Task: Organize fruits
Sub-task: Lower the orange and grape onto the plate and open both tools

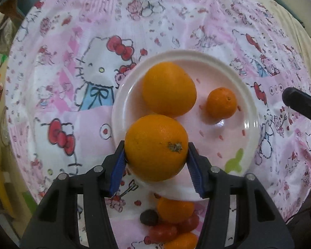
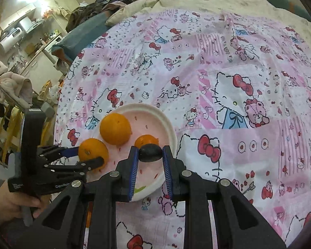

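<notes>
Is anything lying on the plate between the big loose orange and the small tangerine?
No. Left wrist view shows only bare plate between the large round orange and the small tangerine.

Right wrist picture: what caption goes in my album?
Right gripper holds a dark fruit over a white plate of oranges.

Bed [image 2: 197, 2] under a pink cartoon-cat sheet [image 2: 228, 78]; on it a white plate [image 1: 249, 103], plus loose oranges and cherry tomatoes [image 1: 162, 232] near the plate's edge.
</notes>
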Motion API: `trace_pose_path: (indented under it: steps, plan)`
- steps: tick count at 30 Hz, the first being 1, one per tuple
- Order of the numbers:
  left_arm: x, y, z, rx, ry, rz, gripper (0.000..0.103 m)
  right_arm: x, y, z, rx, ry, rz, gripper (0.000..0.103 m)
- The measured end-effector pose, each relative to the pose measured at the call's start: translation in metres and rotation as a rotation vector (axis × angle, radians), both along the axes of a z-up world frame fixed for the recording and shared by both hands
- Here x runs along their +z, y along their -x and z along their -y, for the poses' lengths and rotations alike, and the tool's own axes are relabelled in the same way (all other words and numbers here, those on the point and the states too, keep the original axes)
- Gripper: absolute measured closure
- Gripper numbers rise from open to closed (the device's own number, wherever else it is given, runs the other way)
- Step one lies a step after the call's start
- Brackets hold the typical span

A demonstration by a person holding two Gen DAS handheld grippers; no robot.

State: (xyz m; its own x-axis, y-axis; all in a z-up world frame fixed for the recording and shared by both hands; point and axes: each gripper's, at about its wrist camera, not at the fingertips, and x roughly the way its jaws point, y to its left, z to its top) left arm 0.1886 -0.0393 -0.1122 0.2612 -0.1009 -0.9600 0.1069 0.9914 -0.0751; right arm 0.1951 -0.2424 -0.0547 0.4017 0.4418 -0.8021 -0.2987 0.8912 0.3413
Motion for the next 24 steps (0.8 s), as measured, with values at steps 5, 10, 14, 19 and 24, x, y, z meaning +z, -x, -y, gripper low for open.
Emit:
trace_pose_path:
  steps: [5,10,14,19,24]
  plan:
    - [-0.004,-0.01,0.003,-0.002,0.001,-0.007,0.052,-0.008,-0.014,-0.003,0.002,0.013,-0.011,0.078]
    - [-0.005,-0.019,0.007,-0.008,0.001,-0.007,0.051,-0.021,-0.027,-0.011,0.011,0.022,-0.032,0.078]
    - [-0.006,-0.022,0.012,-0.025,-0.009,0.002,0.05,-0.033,-0.039,-0.018,0.018,0.023,-0.046,0.078]
    - [-0.007,-0.022,0.019,-0.043,-0.022,0.015,0.048,-0.048,-0.05,-0.026,0.016,0.034,-0.06,0.078]
    - [-0.006,-0.022,0.022,-0.06,-0.033,0.023,0.047,-0.052,-0.051,-0.029,0.02,0.022,-0.066,0.077]
